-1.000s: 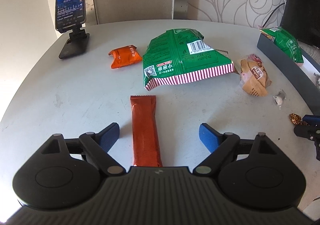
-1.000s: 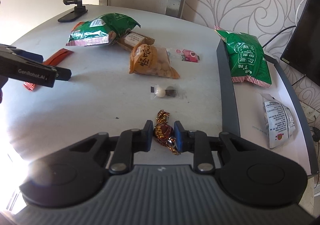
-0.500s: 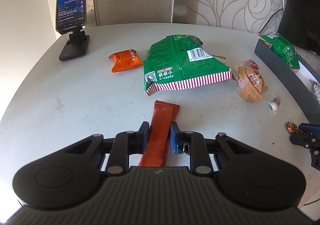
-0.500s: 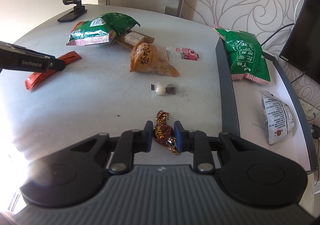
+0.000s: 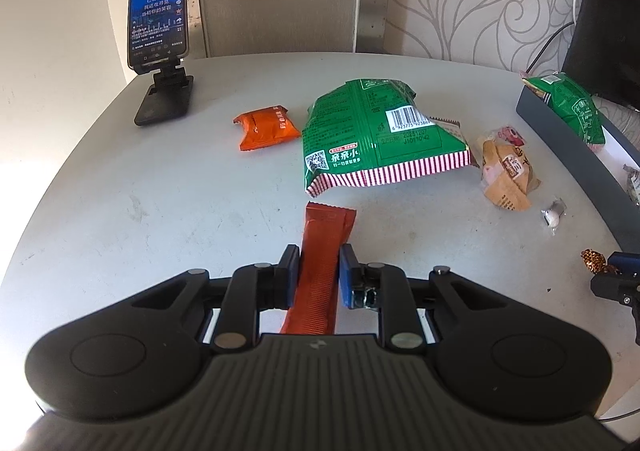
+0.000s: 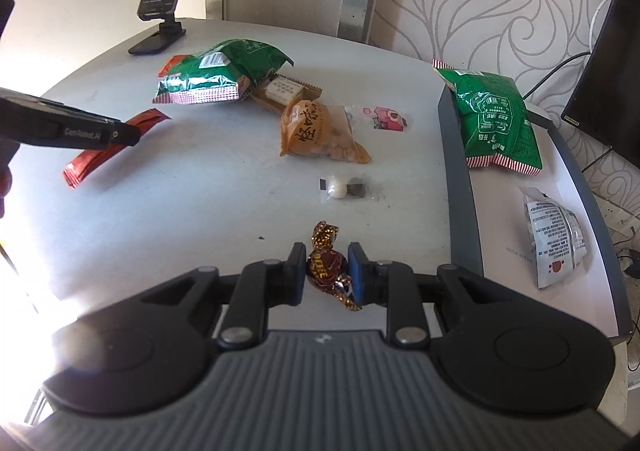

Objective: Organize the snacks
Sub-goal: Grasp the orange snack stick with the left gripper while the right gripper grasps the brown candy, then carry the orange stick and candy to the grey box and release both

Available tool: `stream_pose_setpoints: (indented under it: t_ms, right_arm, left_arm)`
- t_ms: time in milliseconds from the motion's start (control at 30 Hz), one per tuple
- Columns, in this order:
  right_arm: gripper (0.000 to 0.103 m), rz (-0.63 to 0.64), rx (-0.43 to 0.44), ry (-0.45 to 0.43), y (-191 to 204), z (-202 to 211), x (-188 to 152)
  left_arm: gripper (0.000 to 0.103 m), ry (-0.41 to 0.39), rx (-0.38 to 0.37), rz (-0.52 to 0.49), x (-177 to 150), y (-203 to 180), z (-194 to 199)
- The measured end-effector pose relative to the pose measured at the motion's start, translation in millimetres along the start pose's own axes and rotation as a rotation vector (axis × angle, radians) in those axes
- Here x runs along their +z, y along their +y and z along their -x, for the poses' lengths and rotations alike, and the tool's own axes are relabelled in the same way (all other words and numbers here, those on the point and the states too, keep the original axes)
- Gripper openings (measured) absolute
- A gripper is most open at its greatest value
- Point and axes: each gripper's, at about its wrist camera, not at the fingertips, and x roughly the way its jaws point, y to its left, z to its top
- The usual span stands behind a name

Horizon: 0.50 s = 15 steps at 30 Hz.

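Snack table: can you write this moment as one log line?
left gripper: shut on orange stick pack | right gripper: shut on toffee | tray: two packets

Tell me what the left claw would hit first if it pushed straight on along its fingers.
Likely the big green snack bag, just past the orange stick pack the left claw grips; depth is uncertain, so it might meet the table first.

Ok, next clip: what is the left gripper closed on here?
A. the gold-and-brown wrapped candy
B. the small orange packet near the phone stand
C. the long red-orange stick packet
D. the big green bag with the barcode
C: in the left wrist view the left gripper has both blue pads pressed against the long red-orange stick packet; the candy sits in the right gripper.
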Motion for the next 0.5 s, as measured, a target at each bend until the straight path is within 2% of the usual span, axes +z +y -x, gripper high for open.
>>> stream_pose_setpoints:
  t_ms: [500]
  right_arm:
    - [0.025, 0.012, 0.044, -0.057, 12, 22, 20]
  left_arm:
    - [0.024, -0.025, 0.012, -0.032, 10, 1, 16]
